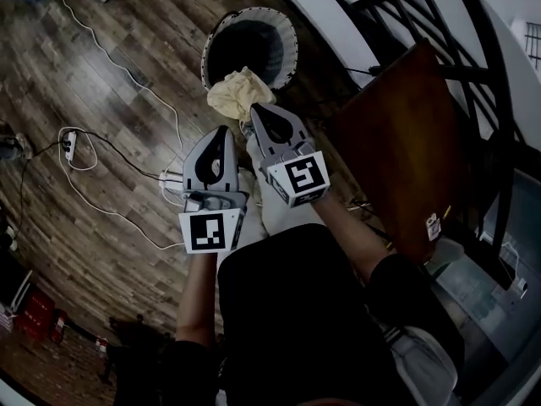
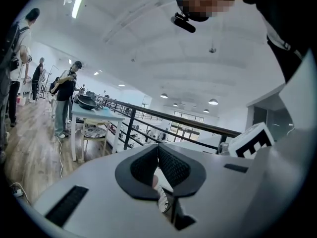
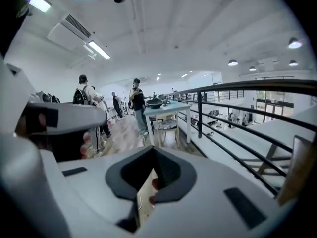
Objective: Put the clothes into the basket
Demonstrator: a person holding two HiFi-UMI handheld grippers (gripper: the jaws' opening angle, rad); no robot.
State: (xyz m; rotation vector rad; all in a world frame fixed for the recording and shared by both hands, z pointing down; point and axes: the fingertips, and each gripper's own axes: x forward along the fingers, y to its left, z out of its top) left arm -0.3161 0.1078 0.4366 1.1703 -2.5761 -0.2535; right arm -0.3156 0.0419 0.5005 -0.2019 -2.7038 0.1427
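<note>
The right gripper [image 1: 256,110], jaws clamped on the cream garment [image 1: 237,93], holds it up at the near rim of the basket [image 1: 290,57] for release inside, while the left gripper [image 1: 221,132], jaws together, waits alongside

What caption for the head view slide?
Right hand-held gripper holds a cream cloth over the near rim of the round basket.

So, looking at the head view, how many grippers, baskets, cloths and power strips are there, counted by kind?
Grippers: 2 (left gripper, right gripper)
Basket: 1
Cream cloth: 1
Power strip: 1
Total: 5
</note>
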